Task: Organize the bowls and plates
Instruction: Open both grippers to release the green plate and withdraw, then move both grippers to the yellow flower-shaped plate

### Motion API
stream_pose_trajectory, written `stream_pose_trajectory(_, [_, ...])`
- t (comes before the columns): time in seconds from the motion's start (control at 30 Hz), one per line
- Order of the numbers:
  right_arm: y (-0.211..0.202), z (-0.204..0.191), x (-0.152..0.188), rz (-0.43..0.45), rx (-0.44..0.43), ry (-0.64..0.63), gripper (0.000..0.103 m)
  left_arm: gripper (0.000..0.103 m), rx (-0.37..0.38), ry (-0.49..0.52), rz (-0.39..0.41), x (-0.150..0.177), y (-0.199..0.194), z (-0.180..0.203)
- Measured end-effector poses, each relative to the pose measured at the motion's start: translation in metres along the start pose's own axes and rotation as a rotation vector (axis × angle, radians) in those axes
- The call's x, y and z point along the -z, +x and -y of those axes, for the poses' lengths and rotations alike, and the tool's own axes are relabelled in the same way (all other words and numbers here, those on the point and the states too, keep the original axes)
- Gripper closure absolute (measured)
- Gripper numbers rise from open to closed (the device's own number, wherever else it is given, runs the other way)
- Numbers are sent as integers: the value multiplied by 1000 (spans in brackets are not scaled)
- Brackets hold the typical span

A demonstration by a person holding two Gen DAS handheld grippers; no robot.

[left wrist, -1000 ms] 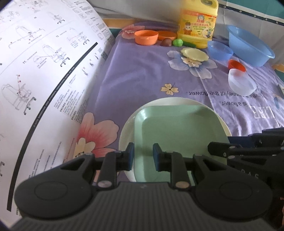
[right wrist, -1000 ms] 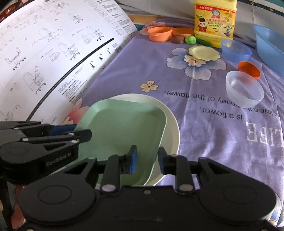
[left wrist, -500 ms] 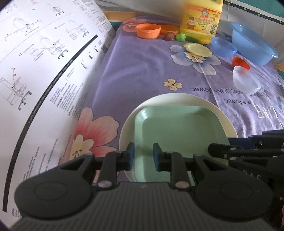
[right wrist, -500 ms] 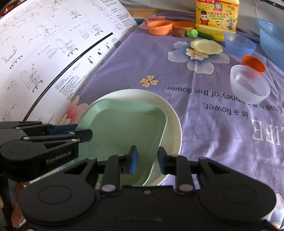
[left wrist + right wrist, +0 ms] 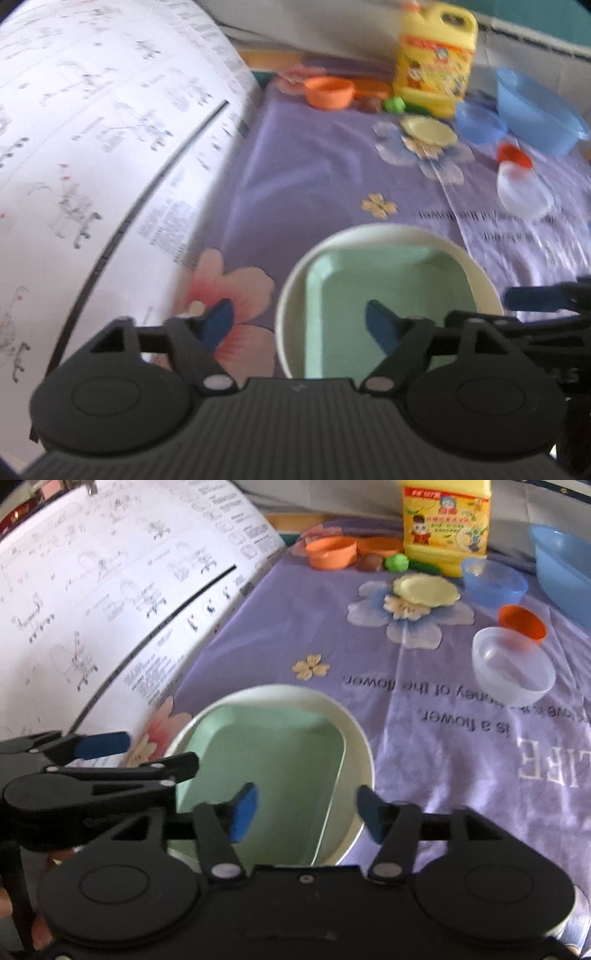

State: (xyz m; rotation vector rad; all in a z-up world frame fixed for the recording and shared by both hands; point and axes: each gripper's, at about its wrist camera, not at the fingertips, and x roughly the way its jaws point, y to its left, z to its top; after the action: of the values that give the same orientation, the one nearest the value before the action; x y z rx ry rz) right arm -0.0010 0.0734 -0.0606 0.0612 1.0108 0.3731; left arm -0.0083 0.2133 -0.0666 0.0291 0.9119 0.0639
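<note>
Jaws of left gripper (image 5: 299, 325) and right gripper (image 5: 306, 814) have just opened wide, releasing square green plate (image 5: 269, 771) stacked on round cream plate (image 5: 354, 738); next, likely clear plastic bowl (image 5: 513, 668).

Open purple cloth (image 5: 280, 627) ahead of my tongs gives free passage toward the far end. The big instruction sheet (image 5: 110, 590) rises along my left. The clear bowl (image 5: 513, 668), orange cup (image 5: 521, 622) and blue bowl (image 5: 493, 581) crowd the right; the yellow jug (image 5: 447, 524) blocks the back.
</note>
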Motion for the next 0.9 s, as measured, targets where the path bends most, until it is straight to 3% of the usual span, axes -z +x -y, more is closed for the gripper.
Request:
stream_pose_trajectory(0.03, [-5, 2, -1, 16, -1, 5, 15, 4, -3, -20, 13, -1, -3, -4])
stream_pose_trajectory(0.07, [-9, 3, -2, 31, -1, 5, 10, 0, -6, -35, 26, -3, -6, -7])
stream_pose_trajectory(0.13, [-18, 5, -2, 56, 0, 1, 0, 0, -6, -58, 40, -5, -11, -12])
stream_pose_trajectory(0.9, [-62, 31, 3, 148, 33, 46, 0, 0, 18, 3, 45, -10, -31, 13])
